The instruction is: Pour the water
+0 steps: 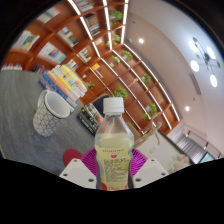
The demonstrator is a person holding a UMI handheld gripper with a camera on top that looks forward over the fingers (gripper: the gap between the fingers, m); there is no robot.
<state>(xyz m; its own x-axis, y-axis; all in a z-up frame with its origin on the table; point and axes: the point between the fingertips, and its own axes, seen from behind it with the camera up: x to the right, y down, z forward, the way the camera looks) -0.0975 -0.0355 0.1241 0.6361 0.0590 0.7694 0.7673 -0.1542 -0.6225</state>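
Clear plastic bottle point(115, 142) with a white cap and pale yellowish liquid sits between our gripper's point(114, 166) two fingers, pink pads point(90, 160) pressing its lower body from both sides, so we read the grip as clamped on it. Its red-and-green label band sits right at pad height. The long axis runs straight up from the fingers, cap on top, no real lean relative to the gripper.

The relation that matters: the white cup point(50, 111) lies ahead and to the left of the bottle, well apart from it, standing on the grey tabletop point(20, 105), mouth open and turned toward us in this tilted view. It carries a faint dark pattern on its wall; we cannot tell whether anything is inside.

Our judgement: we're in the carry phase, bottle gripped, pour not yet begun. The next move needs a leftward-forward shift to bring the bottle neck over the cup rim, then a roll toward the cup. The cap looks to be still on; if so, nothing flows.
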